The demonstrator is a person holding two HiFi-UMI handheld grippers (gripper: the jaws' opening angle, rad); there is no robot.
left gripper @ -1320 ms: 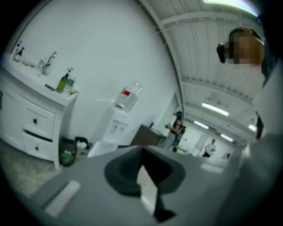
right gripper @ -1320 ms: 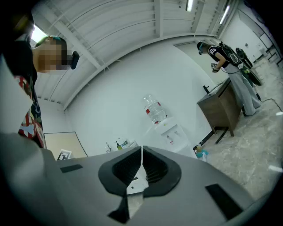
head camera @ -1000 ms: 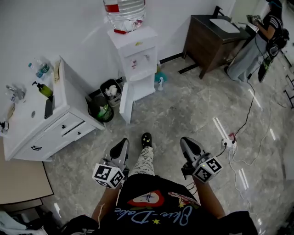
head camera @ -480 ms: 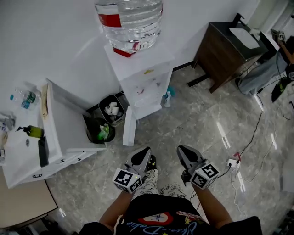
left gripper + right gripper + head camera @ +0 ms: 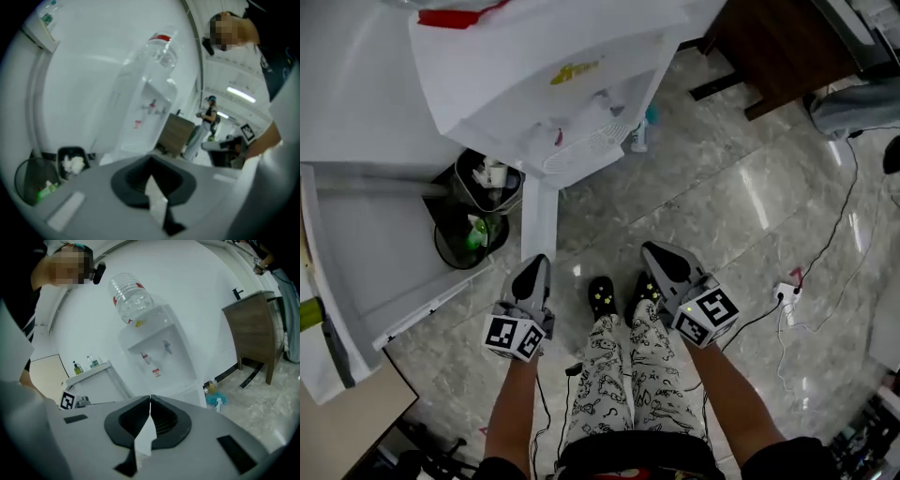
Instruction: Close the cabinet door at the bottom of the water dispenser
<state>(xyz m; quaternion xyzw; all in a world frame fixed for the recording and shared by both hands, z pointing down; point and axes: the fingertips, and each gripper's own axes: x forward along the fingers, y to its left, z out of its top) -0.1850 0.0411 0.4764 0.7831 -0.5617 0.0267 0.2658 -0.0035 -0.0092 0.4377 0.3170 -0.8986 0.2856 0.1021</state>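
The white water dispenser fills the top of the head view, with its taps facing me. Its bottom cabinet door stands open, swung out toward me and seen edge-on. My left gripper is shut and empty, its tip just below the door's free edge. Level with it to the right, my right gripper is also shut and empty, over bare floor. The left gripper view shows the dispenser and its bottle beyond the shut left gripper. The right gripper view shows the dispenser ahead of the shut right gripper.
Two waste bins stand left of the dispenser, beside a white vanity cabinet. A spray bottle stands on the floor to its right, and a brown cabinet farther right. A power strip and cables lie at the right. My feet are between the grippers.
I have stepped close to the dispenser, which now fills the top of the view. Both grippers have come forward; the left one is now at the open door's edge.
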